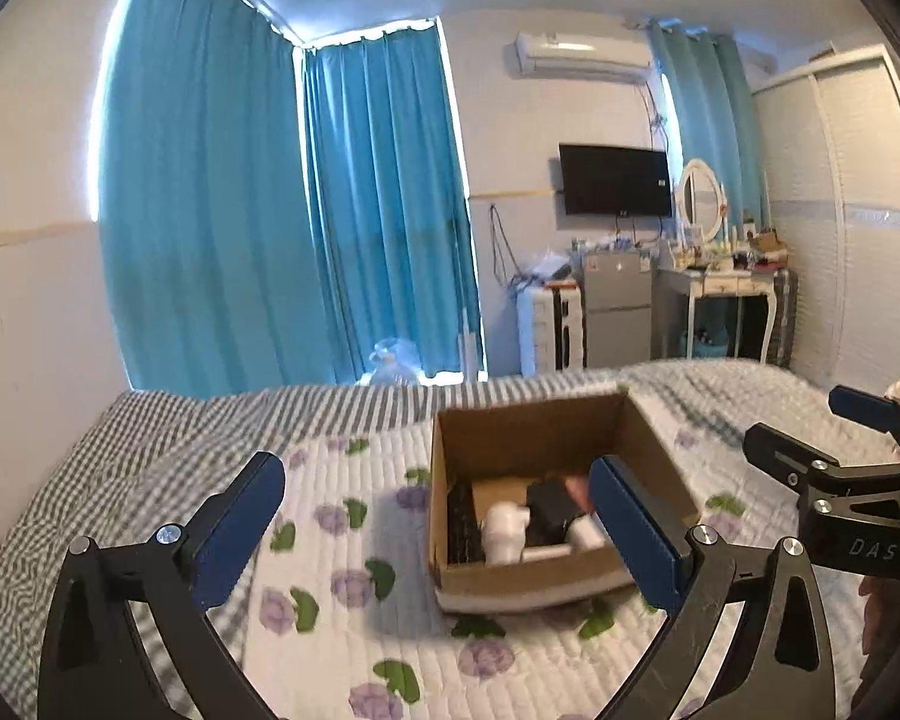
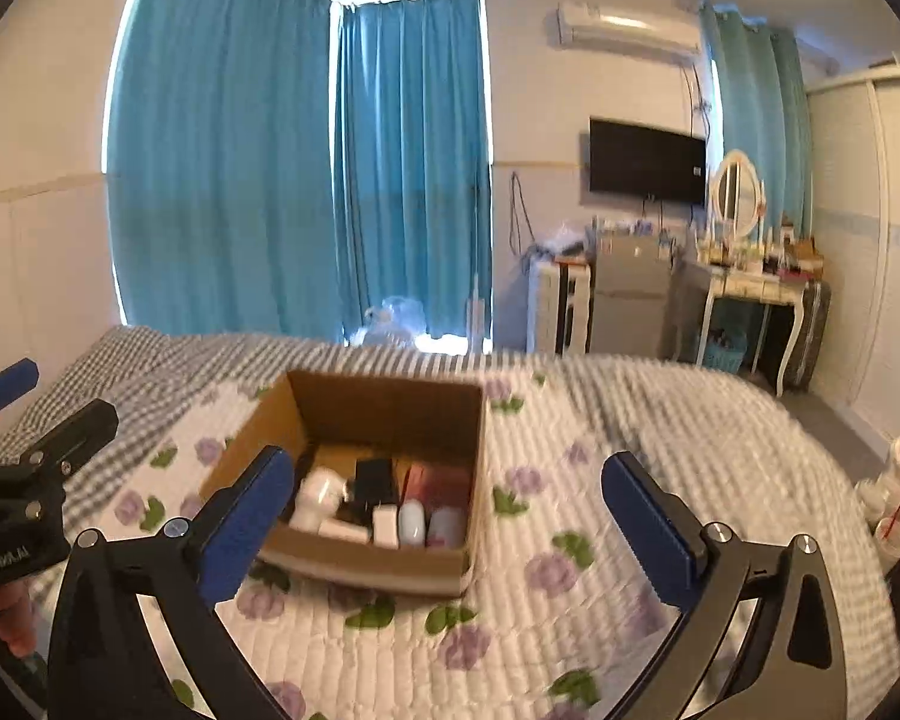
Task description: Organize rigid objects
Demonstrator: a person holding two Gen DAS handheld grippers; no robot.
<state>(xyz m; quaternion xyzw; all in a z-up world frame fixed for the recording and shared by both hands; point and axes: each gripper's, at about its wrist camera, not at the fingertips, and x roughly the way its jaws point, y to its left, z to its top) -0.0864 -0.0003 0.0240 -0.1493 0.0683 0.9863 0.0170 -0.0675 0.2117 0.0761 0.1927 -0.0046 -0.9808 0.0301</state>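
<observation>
A cardboard box [image 1: 546, 504] sits on the floral quilt [image 1: 342, 600] of a bed, flaps up and mouth open, which suits it as the place where loose hard items are gathered. Inside, packed along the near wall, lie a white plastic fitting [image 2: 318, 495], a black block [image 2: 372, 480], a small white box [image 2: 385, 527], a pale rounded bottle [image 2: 411, 521] and something pink [image 2: 435, 483]; they are too blurred to name more closely. The left gripper [image 1: 444, 516] hangs in front of the box with its blue pads spread wide and nothing between them. The right gripper [image 2: 450, 516] does the same from the other side, jaws wide and empty, so both seem poised to reach in or to take the box by its walls. Writing: "DAS" shows on the right gripper's body in the left view; a white label on the left gripper's body in the right view is too blurred to read
</observation>
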